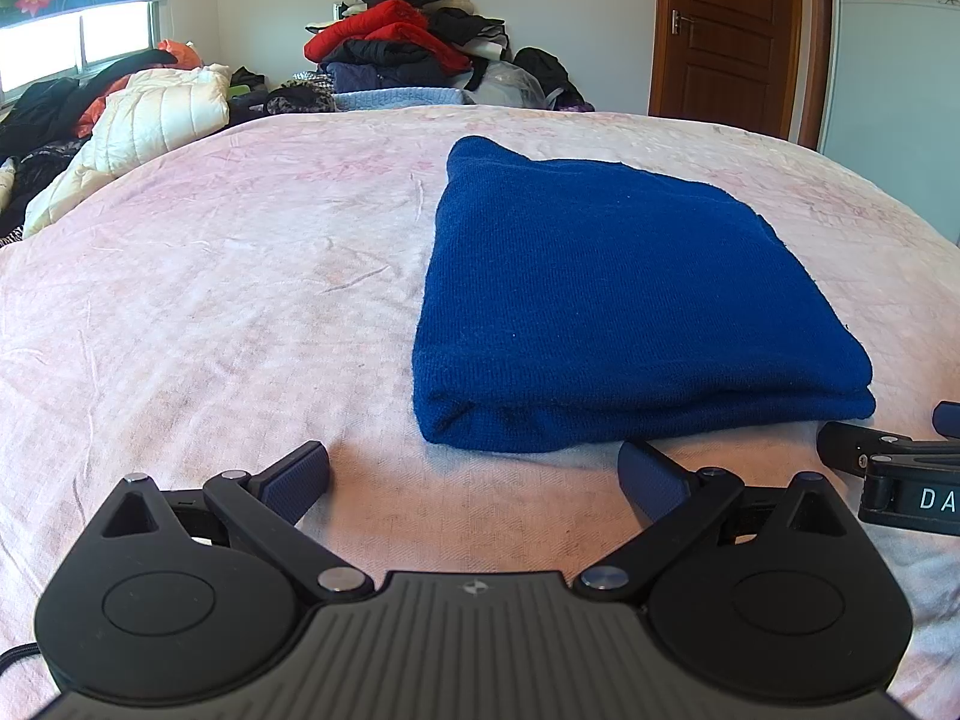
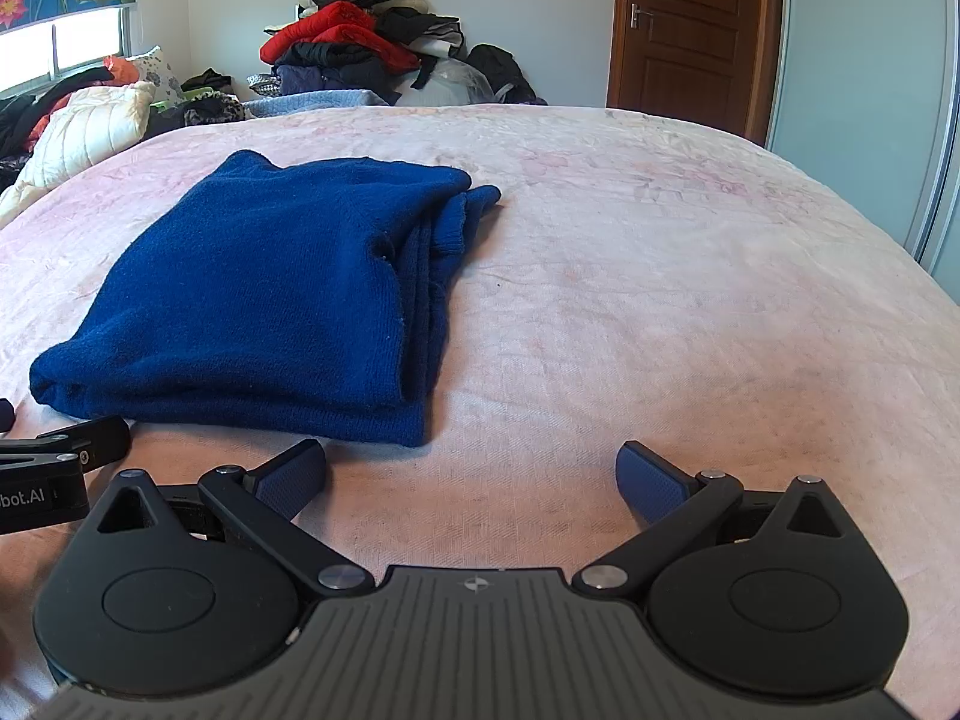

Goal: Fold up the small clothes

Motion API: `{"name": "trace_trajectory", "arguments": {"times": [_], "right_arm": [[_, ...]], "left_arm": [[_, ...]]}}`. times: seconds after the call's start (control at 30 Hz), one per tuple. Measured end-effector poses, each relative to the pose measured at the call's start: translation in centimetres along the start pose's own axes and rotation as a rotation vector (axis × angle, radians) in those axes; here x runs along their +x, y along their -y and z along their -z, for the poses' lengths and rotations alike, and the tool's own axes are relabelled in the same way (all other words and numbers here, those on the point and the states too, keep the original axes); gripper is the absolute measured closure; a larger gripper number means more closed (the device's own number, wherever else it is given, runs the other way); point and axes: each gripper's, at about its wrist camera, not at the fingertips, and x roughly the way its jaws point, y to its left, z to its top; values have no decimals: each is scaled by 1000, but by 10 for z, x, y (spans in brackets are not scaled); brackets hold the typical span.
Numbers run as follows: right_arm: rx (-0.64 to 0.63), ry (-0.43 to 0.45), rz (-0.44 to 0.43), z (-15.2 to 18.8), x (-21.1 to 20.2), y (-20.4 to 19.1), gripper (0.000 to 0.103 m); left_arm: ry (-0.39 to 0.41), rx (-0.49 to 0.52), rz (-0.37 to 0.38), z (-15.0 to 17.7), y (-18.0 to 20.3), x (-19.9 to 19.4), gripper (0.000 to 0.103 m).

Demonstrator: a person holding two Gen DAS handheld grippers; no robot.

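Note:
A dark blue knitted garment (image 1: 606, 300) lies folded into a thick rectangle on the pink bed cover (image 1: 210, 300). My left gripper (image 1: 474, 477) is open and empty just in front of the garment's near edge, low over the cover. In the right wrist view the same blue garment (image 2: 270, 294) lies ahead to the left, its stacked layers showing along the right side. My right gripper (image 2: 471, 477) is open and empty over bare cover, to the right of the garment's near corner. Each gripper shows at the edge of the other's view.
A heap of red, black and dark clothes (image 1: 408, 42) is piled beyond the bed's far edge. A white quilted jacket (image 1: 156, 114) and more clothes lie at the far left. A brown door (image 1: 726, 30) stands at the back right, with a wardrobe panel (image 2: 864, 90) beside it.

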Motion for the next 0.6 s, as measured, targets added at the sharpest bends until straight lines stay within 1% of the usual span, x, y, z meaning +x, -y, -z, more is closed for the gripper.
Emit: {"name": "trace_trajectory", "arguments": {"times": [0.6], "right_arm": [[0, 0, 0, 0, 0, 0, 1]], "left_arm": [[-9, -4, -2, -2, 0, 0, 0]]}}
